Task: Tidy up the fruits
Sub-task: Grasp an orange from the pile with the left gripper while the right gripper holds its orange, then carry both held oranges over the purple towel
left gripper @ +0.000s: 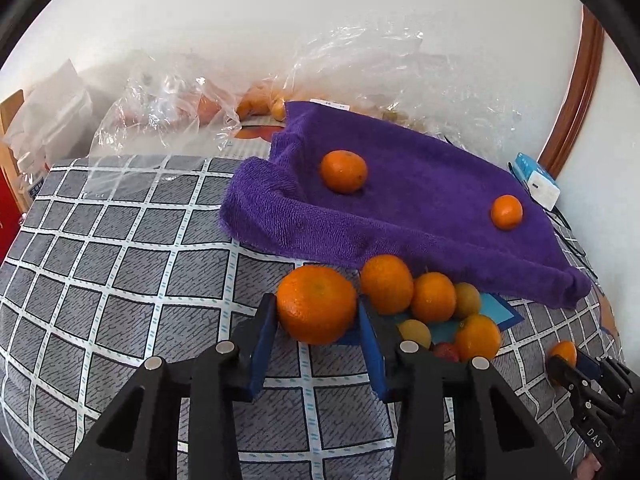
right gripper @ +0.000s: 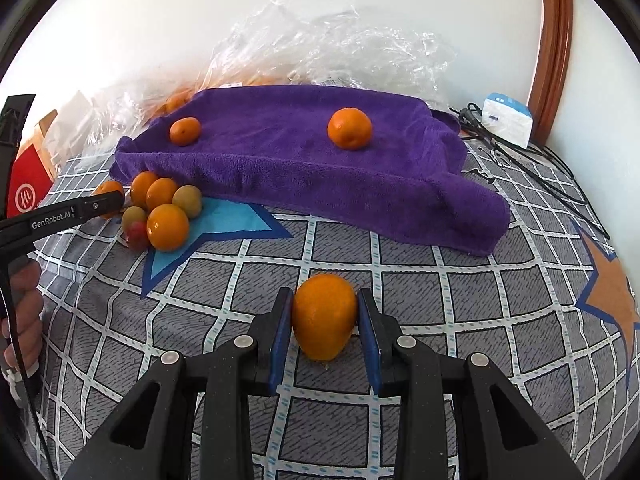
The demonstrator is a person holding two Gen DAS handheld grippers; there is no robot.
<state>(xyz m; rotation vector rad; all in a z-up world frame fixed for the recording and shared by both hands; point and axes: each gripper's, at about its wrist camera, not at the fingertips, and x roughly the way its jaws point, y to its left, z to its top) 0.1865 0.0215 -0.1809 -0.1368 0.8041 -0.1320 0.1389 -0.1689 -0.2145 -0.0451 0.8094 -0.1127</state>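
Note:
My left gripper (left gripper: pixel 317 312) is shut on a large orange (left gripper: pixel 316 304), held beside a pile of oranges and small yellow and red fruits (left gripper: pixel 436 308) on a blue star patch. My right gripper (right gripper: pixel 325 316) is shut on another orange (right gripper: pixel 325 316) just above the checked cloth; it also shows in the left wrist view (left gripper: pixel 564 354). Two oranges (right gripper: pixel 349 128) (right gripper: pixel 184 131) sit apart on a raised purple towel (right gripper: pixel 280 152). The left gripper (right gripper: pixel 102 205) shows at the pile (right gripper: pixel 164 210) in the right wrist view.
Clear plastic bags (right gripper: pixel 320 40) with more oranges lie behind the towel against the white wall. A white and blue box (right gripper: pixel 506 118) and black cables (right gripper: pixel 532 160) lie at the back right. A red box (right gripper: pixel 30 188) stands at the left. A grey checked cloth (left gripper: pixel 120 260) covers the surface.

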